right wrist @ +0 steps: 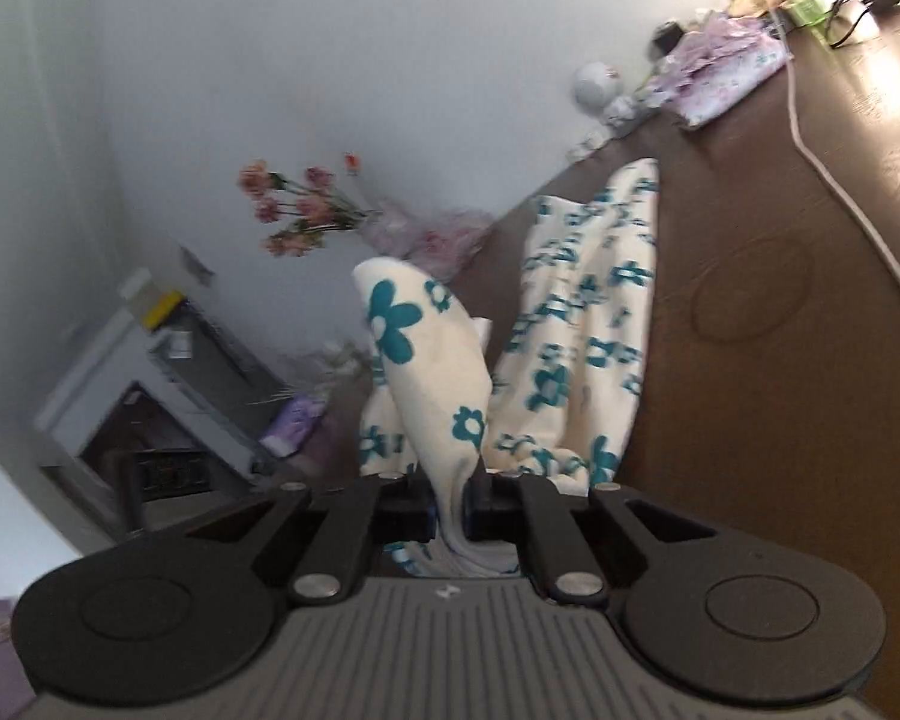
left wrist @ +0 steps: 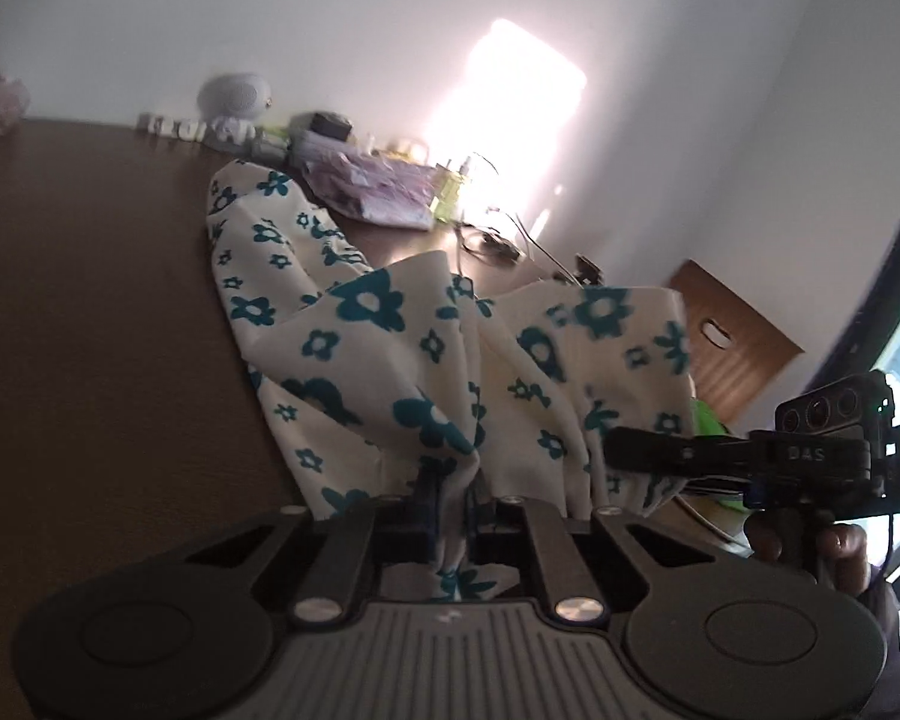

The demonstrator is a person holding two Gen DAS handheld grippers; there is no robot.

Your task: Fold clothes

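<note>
A cream garment with teal flowers lies bunched on the dark brown table, stretching away toward the wall. My left gripper is shut on a gathered fold of this cloth, which runs down between its jaws. In the left wrist view my right gripper reaches in from the right and bites the cloth's other raised edge; a hand holds it. In the right wrist view my right gripper is shut on a pinched fold of the same flowered garment, which stands up above the jaws.
A folded lilac-patterned cloth lies at the table's far side, with a white round speaker, small bottles and cables. A white cord crosses the table. Pink artificial flowers and a shelf unit stand past the table's edge.
</note>
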